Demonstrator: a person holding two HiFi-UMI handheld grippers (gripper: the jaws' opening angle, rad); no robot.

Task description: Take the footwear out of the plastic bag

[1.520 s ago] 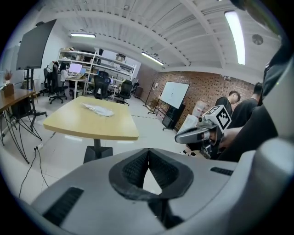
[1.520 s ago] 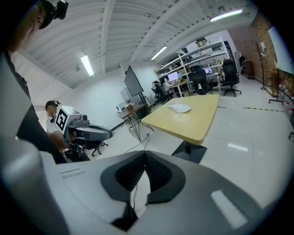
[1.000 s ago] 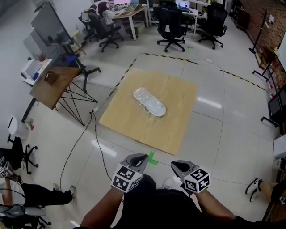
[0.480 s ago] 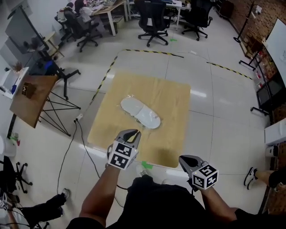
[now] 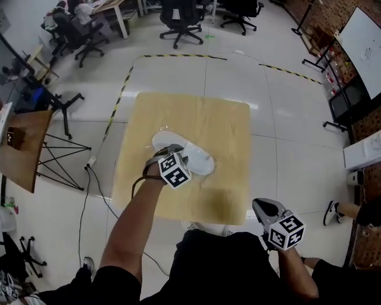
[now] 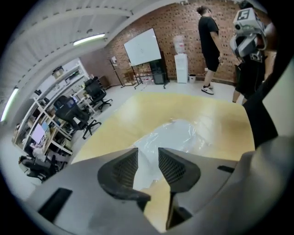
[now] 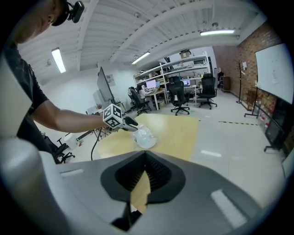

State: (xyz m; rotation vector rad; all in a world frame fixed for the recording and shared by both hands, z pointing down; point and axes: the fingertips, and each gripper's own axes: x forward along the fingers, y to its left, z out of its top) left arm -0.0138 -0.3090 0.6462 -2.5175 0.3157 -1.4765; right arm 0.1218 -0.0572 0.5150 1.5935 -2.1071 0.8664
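This is looking like an open-plan office doubling as a lab: black office chairs (image 5: pixel 180 18) are standing round desks (image 7: pixel 158 93) at the far end; a whiteboard (image 5: pixel 369 47) is standing by the brick wall (image 6: pixel 183 18) on the right; stocked shelves (image 7: pixel 181 64) are lining the far wall; black-and-yellow tape (image 5: pixel 178 56) is marking the glossy floor (image 5: pixel 297 137).

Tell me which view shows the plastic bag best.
The left gripper view: the plastic bag fills the middle, close, its crinkled film plain. The head view shows it small from above; the right gripper view, small and far.

plastic bag (image 5: pixel 200 162) lies on the board (image 5: pixel 223 122), left claw (image 5: pixel 169 150) over it.
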